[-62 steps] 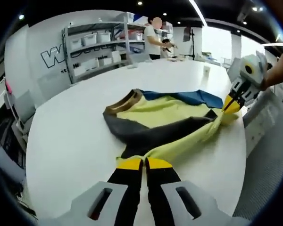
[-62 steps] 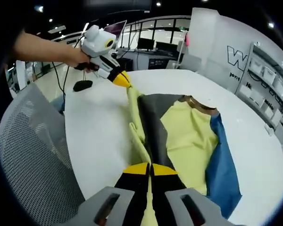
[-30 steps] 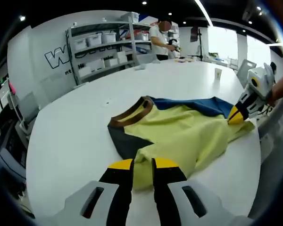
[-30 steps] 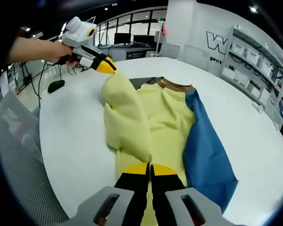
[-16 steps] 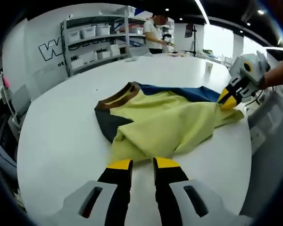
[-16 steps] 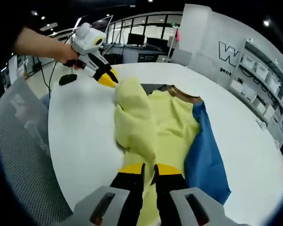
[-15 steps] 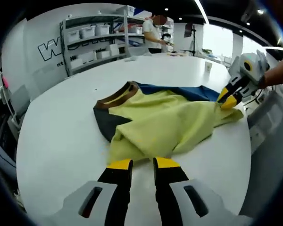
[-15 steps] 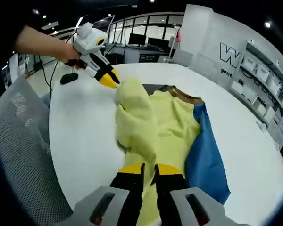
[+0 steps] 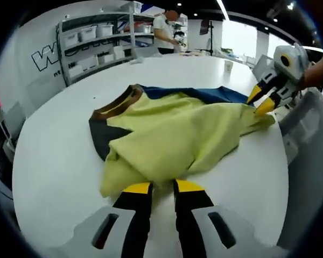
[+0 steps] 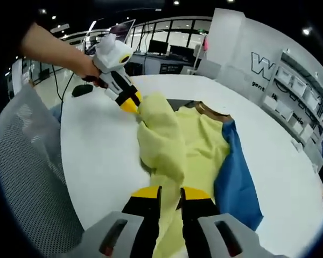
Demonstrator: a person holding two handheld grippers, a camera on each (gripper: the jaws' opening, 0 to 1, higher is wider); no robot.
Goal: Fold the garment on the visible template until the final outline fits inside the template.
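Left gripper view looks over a round white table (image 9: 54, 161), with storage shelves (image 9: 91, 45) and a person (image 9: 164, 32) at the far side. A yellow, blue and grey garment (image 9: 172, 134) lies bunched mid-table, its near edge touching the left gripper (image 9: 156, 188), jaws narrowly apart. At the right, the right gripper (image 9: 261, 102) stands open beside the far hem. A mesh chair (image 10: 27, 177) sits nearby.

A large outlined "W" begins cut-off lettering on the white wall (image 9: 27, 64).
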